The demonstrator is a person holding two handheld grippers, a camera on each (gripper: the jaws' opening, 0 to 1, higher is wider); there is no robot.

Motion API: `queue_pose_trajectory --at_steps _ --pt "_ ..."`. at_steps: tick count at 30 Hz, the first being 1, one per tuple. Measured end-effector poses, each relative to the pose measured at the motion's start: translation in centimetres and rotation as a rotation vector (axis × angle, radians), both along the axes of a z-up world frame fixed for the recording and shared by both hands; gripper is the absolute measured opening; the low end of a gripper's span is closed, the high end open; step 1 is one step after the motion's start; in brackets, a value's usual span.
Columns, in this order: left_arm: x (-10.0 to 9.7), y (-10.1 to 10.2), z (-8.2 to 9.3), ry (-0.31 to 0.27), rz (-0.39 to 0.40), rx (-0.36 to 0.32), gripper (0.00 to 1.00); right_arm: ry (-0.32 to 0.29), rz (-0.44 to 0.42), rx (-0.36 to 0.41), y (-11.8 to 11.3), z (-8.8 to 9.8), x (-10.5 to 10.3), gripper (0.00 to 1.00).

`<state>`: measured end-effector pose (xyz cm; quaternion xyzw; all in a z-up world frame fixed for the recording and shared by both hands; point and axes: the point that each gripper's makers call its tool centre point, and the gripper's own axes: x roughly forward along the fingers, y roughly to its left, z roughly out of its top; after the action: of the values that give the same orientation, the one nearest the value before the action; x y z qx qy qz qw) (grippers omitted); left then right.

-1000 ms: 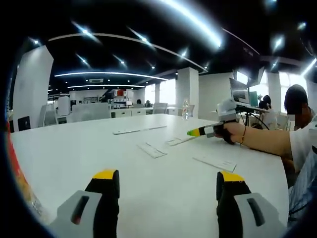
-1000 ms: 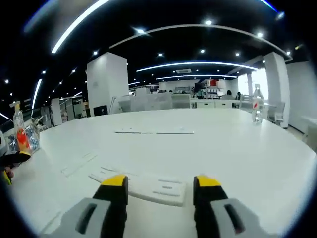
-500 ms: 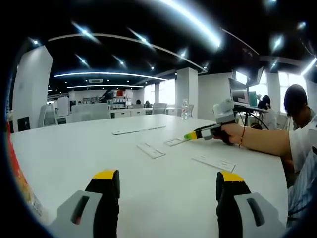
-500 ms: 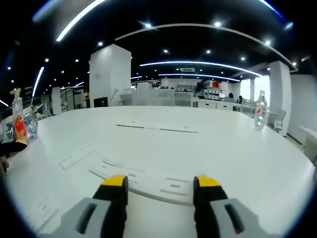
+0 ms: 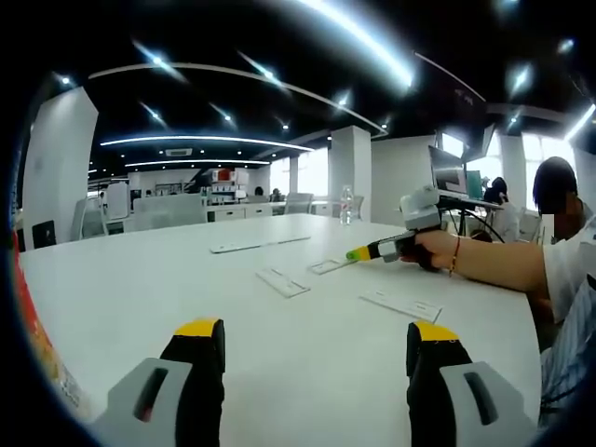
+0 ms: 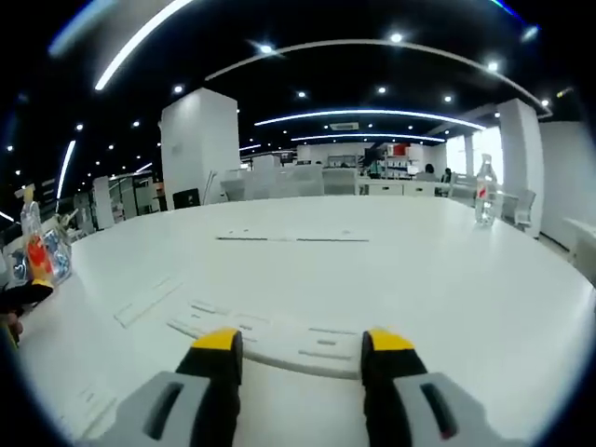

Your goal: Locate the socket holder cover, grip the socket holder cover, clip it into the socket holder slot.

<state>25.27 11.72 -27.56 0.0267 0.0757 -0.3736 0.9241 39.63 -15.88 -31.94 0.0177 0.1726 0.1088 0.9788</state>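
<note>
Socket holder cover point(image 6: 279, 340) flat just beyond the gaping, empty right tongs point(image 6: 301, 343).

No readable text, brand, number or sign in either view. Water bottle point(image 6: 482, 192) on far side of table carries red label, lettering too small to read. Colourful packaging point(image 6: 42, 256) at table's left edge shows print, illegible. Laptop screen point(image 5: 451, 171) too blurred to read.

Orange packet point(image 5: 28, 321) cut off at edge.
</note>
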Motion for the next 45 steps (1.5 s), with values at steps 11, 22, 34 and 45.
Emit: queue_pose_trajectory --at_steps 11,22,34,45 --pt "0.0 0.0 0.0 0.0 0.001 0.002 0.8 -0.011 0.001 -0.026 0.1 0.1 0.1 0.52" --pt "0.0 0.0 -0.2 0.006 0.002 0.007 0.8 -0.016 -0.005 -0.044 0.1 0.1 0.2 0.52" --pt "-0.1 0.0 -0.2 0.005 0.002 0.009 0.8 -0.015 -0.005 -0.059 0.9 0.2 0.2 0.52" --pt "0.0 0.1 -0.1 0.002 0.006 0.008 0.8 0.006 -0.014 -0.072 1.1 0.3 0.3 0.51"
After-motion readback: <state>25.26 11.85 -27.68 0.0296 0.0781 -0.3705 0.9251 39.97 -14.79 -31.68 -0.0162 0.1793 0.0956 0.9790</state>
